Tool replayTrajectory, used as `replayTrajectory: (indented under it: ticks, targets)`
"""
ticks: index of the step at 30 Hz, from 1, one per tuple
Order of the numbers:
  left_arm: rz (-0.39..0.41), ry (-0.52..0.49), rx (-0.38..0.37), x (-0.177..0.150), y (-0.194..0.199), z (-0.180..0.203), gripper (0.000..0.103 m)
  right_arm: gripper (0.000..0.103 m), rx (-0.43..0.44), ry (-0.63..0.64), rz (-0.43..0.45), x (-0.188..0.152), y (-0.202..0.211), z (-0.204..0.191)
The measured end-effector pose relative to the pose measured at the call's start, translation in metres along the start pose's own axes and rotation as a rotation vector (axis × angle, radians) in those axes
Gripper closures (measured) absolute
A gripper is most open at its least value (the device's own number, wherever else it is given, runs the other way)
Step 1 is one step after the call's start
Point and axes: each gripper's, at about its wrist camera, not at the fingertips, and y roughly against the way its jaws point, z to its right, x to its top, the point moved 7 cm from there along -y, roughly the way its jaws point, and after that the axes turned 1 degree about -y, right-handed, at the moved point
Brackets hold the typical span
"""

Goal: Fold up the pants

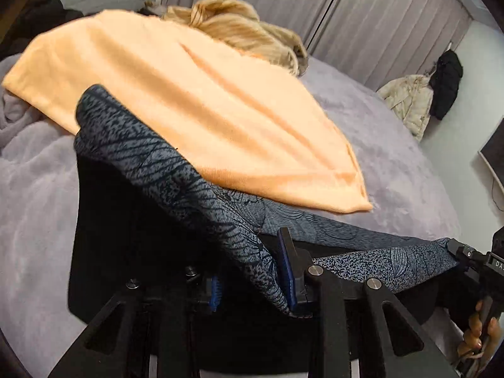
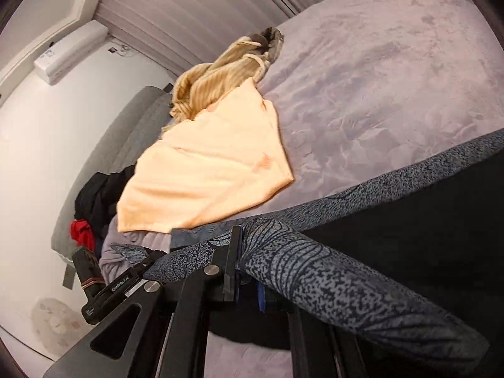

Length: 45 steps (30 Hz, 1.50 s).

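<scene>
Pants: a pair of dark blue-grey patterned fabric pants with a black leaf-and-speckle print (image 1: 176, 170) was held up off the bed, its edge stretched in a band between the two grippers; black cloth was seen hanging below that band in both views.
Left gripper: the black two-finger left gripper with blue pads (image 1: 255, 280) was clamped together on the patterned fabric, which was draped over and between its fingers.
Right gripper: the black two-finger right gripper (image 2: 249, 271) was closed on a rolled section of the same pants; in the left wrist view it was seen gripping the far end of the band (image 1: 456, 252).
Hand: a person's hand (image 1: 478, 334) was wrapped around the right gripper's handle at the lower right of the left wrist view.
Bed cover: a plush lilac-grey blanket with an embossed leaf pattern (image 2: 393, 78) was spread over the bed beneath the pants.
Orange cloth: a flat, pale orange knit cloth (image 1: 195, 100) was laid on the blanket just beyond the lifted pants.
Striped garment: a crumpled tan-and-cream striped garment (image 1: 233, 22) was lying behind the orange cloth, touching its far edge.
Wall items: a cream padded jacket (image 1: 409, 100) and a black garment (image 1: 447, 82) were hung side by side on the wall.
Side pile: black and red clothes (image 2: 91, 211) were heaped at the bed's edge.
</scene>
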Motion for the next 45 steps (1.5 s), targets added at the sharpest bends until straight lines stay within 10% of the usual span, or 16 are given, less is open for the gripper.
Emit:
replayTrajectory:
  ticks: [4, 9, 11, 14, 18, 24, 28, 35, 45]
  targets:
    - [-0.076, 0.005, -0.024, -0.017, -0.044, -0.009, 0.070, 0.095, -0.101, -0.028, -0.096, -0.001, -0.070, 0.041]
    - [-0.093, -0.033, -0.068, -0.008, 0.000, 0.000, 0.069, 0.094, -0.063, -0.069, -0.137, -0.010, -0.074, 0.059]
    - [-0.028, -0.066, -0.037, 0.000, 0.032, -0.003, 0.068, 0.077, -0.066, -0.060, -0.153, -0.008, -0.058, 0.051]
    - [0.093, -0.094, 0.048, 0.014, 0.071, -0.016, 0.024, 0.037, -0.009, -0.042, -0.118, -0.007, -0.018, 0.031]
    - [0.086, -0.192, 0.106, -0.002, 0.070, -0.017, 0.024, 0.037, 0.050, -0.003, -0.051, -0.027, 0.031, 0.013]
    - [-0.041, -0.204, 0.272, -0.024, -0.037, -0.018, 0.021, 0.043, -0.201, -0.027, -0.026, -0.007, -0.002, 0.073]
    - [0.002, -0.307, 0.368, -0.025, -0.030, -0.003, 0.021, 0.045, -0.112, -0.093, -0.013, -0.001, 0.016, 0.065]
    - [0.035, -0.406, 0.146, -0.048, 0.032, 0.087, 0.021, 0.041, -0.045, -0.053, 0.098, -0.066, 0.142, 0.033]
    - [-0.249, -0.504, -0.375, -0.195, 0.016, 0.278, 0.021, 0.041, -0.391, -0.117, 0.238, -0.184, 0.294, 0.124]
